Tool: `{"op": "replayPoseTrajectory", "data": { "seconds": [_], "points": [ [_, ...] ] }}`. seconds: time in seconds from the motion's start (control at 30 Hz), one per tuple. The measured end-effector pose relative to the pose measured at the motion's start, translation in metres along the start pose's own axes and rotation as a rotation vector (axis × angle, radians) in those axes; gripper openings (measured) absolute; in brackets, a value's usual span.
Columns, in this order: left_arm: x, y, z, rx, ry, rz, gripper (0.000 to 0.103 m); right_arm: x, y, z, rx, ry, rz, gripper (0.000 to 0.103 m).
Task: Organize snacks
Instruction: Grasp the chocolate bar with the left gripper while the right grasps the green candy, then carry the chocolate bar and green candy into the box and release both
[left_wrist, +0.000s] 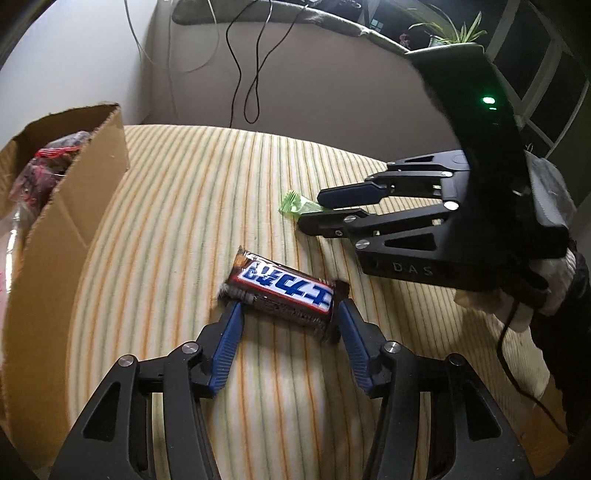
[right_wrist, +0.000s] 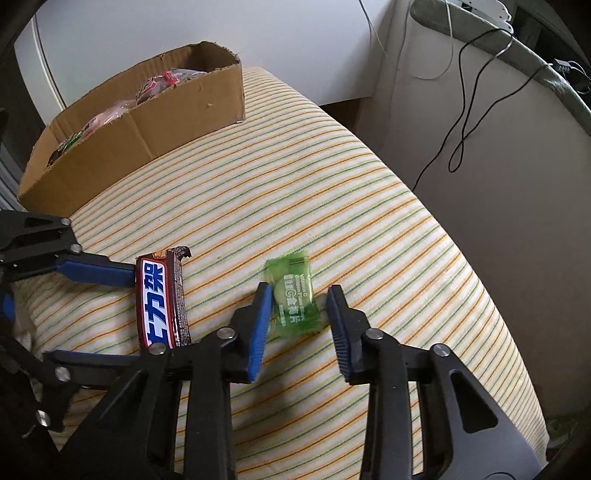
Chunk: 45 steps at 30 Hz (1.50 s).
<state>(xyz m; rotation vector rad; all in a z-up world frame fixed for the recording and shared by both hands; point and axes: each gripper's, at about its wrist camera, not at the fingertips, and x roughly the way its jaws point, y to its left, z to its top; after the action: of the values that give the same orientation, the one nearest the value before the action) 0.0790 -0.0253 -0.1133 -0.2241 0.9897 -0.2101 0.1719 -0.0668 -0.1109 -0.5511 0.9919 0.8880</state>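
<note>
Fingers of the left gripper (left_wrist: 286, 314) stand half apart around a brown chocolate bar (left_wrist: 282, 293), pads at each end; contact is unclear. Fingers of the right gripper (right_wrist: 299, 299) stand narrower, flanking a green candy (right_wrist: 291, 295), the left pad touching its wrapper, the right just clear. Both snacks lie mid-surface on the striped cushion (right_wrist: 369, 192). Only the left view shows the gloved hand (left_wrist: 535, 291); the right view shows the cardboard box (right_wrist: 155, 122) whole at the far-left corner.
</note>
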Motion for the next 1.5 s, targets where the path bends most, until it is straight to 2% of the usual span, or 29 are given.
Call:
{"op": "replayPoseTrajectory", "data": {
  "seconds": [0.13, 0.3, 0.4, 0.47, 0.5, 0.53, 0.6, 0.87, 0.97, 1.5],
  "points": [
    [0.008, -0.008, 0.009, 0.009, -0.004, 0.031, 0.059, -0.003, -0.007, -0.005, 0.033, 0.002, -0.011, 0.025],
    [0.019, -0.015, 0.016, 0.035, -0.004, 0.1, 0.058, -0.007, -0.02, -0.009, 0.063, 0.005, -0.024, 0.025],
    [0.022, -0.02, 0.012, 0.085, -0.012, 0.151, 0.05, -0.008, -0.022, -0.011, 0.078, 0.007, -0.026, 0.025],
    [0.02, -0.022, 0.01, 0.107, -0.017, 0.166, 0.04, -0.008, -0.022, -0.011, 0.078, 0.009, -0.033, 0.025],
    [0.017, -0.019, 0.008, 0.11, -0.023, 0.179, 0.031, -0.008, -0.022, -0.011, 0.079, 0.009, -0.035, 0.025],
    [0.015, -0.017, 0.007, 0.102, -0.027, 0.178, 0.027, -0.005, -0.023, -0.009, 0.08, 0.009, -0.036, 0.025],
    [0.013, -0.012, 0.006, 0.081, -0.025, 0.156, 0.027, -0.006, -0.023, -0.009, 0.085, 0.009, -0.04, 0.025],
    [0.005, -0.006, 0.0, 0.066, -0.042, 0.153, 0.027, -0.009, -0.02, -0.011, 0.109, 0.0, -0.047, 0.024],
    [0.002, 0.001, 0.008, 0.064, -0.056, 0.149, 0.027, -0.018, -0.018, -0.013, 0.113, -0.013, -0.053, 0.024],
    [-0.068, 0.021, -0.004, 0.06, -0.185, 0.167, 0.027, -0.068, 0.02, -0.003, 0.104, -0.095, -0.053, 0.024]
  ]
}}
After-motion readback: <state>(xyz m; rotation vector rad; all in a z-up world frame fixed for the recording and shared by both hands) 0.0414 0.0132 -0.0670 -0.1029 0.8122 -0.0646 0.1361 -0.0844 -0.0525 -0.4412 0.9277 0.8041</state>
